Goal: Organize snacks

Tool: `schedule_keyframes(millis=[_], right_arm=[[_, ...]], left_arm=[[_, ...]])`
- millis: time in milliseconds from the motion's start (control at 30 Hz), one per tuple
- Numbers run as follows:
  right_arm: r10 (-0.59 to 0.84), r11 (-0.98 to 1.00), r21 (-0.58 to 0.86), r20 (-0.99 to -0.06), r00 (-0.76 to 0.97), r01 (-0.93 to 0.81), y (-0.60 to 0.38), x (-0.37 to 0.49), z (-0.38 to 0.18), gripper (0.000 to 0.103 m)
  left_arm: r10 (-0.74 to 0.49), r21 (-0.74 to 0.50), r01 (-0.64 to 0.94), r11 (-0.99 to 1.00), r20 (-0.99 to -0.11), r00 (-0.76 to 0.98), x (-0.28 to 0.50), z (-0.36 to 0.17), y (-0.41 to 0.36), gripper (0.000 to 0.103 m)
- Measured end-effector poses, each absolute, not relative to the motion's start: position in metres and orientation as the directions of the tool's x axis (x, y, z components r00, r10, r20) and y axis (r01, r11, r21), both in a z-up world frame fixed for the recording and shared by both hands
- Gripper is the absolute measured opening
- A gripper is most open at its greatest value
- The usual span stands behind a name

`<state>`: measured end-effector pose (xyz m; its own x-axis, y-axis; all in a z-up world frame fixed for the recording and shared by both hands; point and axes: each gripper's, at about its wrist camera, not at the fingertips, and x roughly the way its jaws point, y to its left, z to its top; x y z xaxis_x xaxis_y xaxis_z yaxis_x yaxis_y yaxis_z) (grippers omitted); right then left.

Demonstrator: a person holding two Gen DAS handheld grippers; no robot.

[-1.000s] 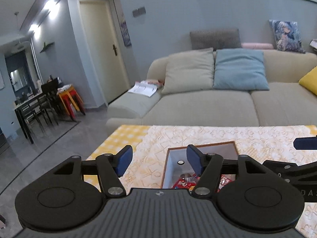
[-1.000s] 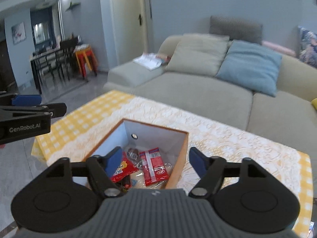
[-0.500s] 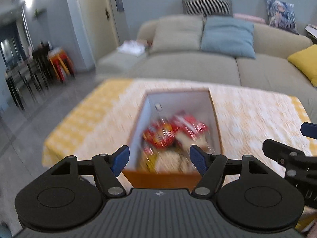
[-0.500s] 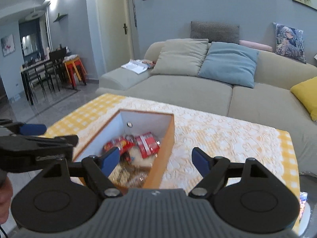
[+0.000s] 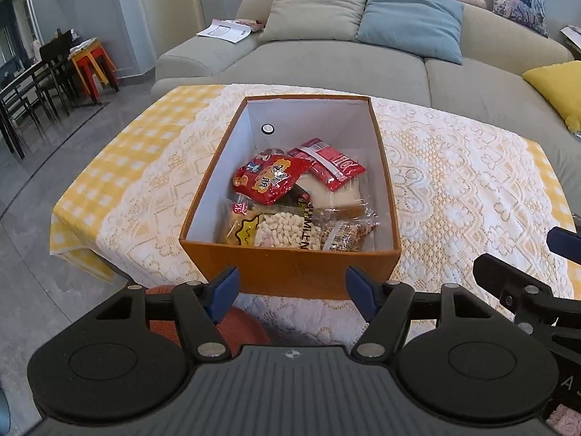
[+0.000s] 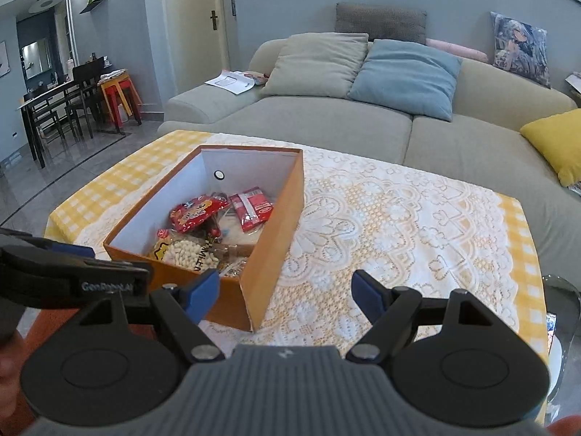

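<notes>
Here, an orange box w/ white inside sits on a table covered by a white lace cloth over yellow check. Box is open-topped, long axis running away from the cameras, toward the sofa.

Snacks lie loose in the box, piled toward its near half:
- red bag w/ yellow print, on top, left of centre
- red-and-white packet just right of it, towards the far end, resting on a pale clear-wrapped item
- clear peanut bag at the near wall, touching a yellow-print pack on its left
- a clear pack w/ brown pieces at near right

Far end of the box floor is bare; a small round hole shows in the far wall.

Left gripper hangs just short of the box's near wall, tilted down at it. Its jaws are wide apart and closing a little; nothing between them, blue pads touch nothing. In the right wrist view it shows at the left edge, beside the box's near-left corner.

Right gripper is to the right of the box, over the lace cloth by the near-right corner. Jaws spread wide, empty; left pad appears in front of the box's near wall, contact can't be told. In the left view its tips show at the right edge.

A reddish round thing is partly visible below the left gripper, at the table's near edge.
</notes>
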<state>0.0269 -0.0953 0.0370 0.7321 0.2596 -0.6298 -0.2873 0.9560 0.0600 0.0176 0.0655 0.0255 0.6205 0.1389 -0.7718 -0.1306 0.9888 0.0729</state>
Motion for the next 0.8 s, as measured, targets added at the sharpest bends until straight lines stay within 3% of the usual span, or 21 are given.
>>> schedule_keyframes(millis=[800], right_arm=[[0.246, 0.961, 0.057, -0.614, 0.75, -0.269, -0.0968, 0.0272, 0.0388, 0.078]], left_arm=[[0.142, 0.071, -0.138, 0.988, -0.772, 0.619, 0.0176, 0.0251, 0.0659, 0.079]])
